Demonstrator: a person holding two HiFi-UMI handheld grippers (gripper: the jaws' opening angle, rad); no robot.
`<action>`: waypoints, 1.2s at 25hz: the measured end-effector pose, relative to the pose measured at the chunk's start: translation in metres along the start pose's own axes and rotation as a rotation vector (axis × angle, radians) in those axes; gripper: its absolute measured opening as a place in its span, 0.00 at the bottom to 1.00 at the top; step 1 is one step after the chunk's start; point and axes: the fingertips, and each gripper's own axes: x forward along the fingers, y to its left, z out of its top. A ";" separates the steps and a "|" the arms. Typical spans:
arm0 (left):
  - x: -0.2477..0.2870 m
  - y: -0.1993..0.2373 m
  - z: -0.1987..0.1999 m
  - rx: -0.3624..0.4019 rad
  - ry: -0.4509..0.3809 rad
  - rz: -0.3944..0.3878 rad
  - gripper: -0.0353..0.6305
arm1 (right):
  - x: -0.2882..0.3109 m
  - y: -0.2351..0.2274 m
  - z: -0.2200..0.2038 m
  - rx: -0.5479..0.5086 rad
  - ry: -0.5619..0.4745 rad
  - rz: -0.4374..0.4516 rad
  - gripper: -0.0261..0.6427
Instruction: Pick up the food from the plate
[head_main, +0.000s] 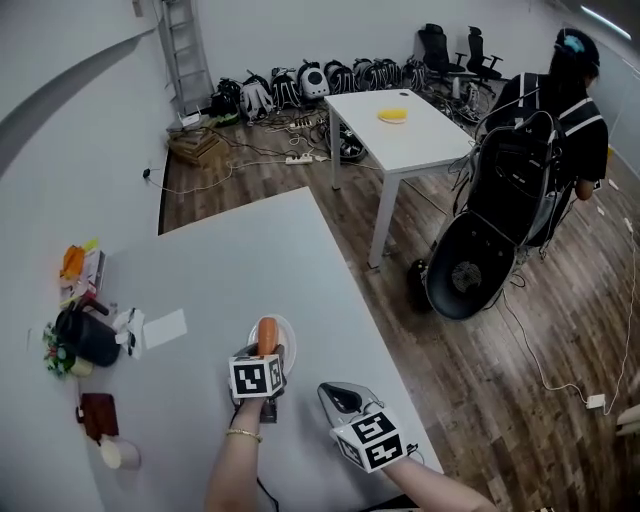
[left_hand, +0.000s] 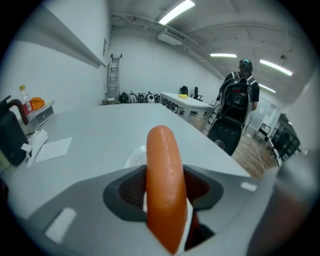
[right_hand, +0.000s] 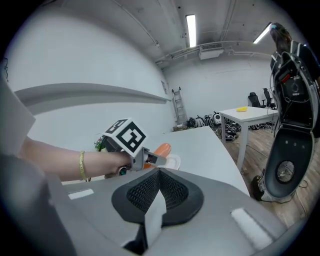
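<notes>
Grey worktop (head_main: 300, 250) carries a small white plate (head_main: 288, 338) near its edge. The left hand-held gripper (head_main: 266, 350) is clenched on an orange sausage (head_main: 267, 331), which stands between its jaws just over the plate. The right hand-held gripper (head_main: 341, 396) is near it, jaws pressed together, nothing between them.

The long orange sausage (left_hand: 162, 150) has a smooth, glossy skin, against the matt grey plastic of the left gripper (left_hand: 165, 172) and its dark, finely ribbed pads (left_hand: 131, 192). The grey tabletop (head_main: 250, 260) looks smooth and matt, the small round white plate (head_main: 291, 340) glazed, the flat white sheet (head_main: 165, 328) like paper. The brown plank floor (head_main: 520, 400) looks like wood with a faint sheen.
</notes>
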 end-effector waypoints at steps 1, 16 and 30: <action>-0.013 -0.006 0.003 -0.005 -0.032 -0.008 0.35 | -0.003 0.002 0.000 -0.003 -0.003 0.001 0.04; -0.217 -0.101 -0.052 -0.209 -0.486 0.020 0.35 | -0.077 0.029 -0.008 -0.106 -0.042 0.054 0.04; -0.251 -0.115 -0.071 -0.235 -0.546 0.018 0.35 | -0.105 0.052 -0.006 -0.117 -0.100 0.077 0.04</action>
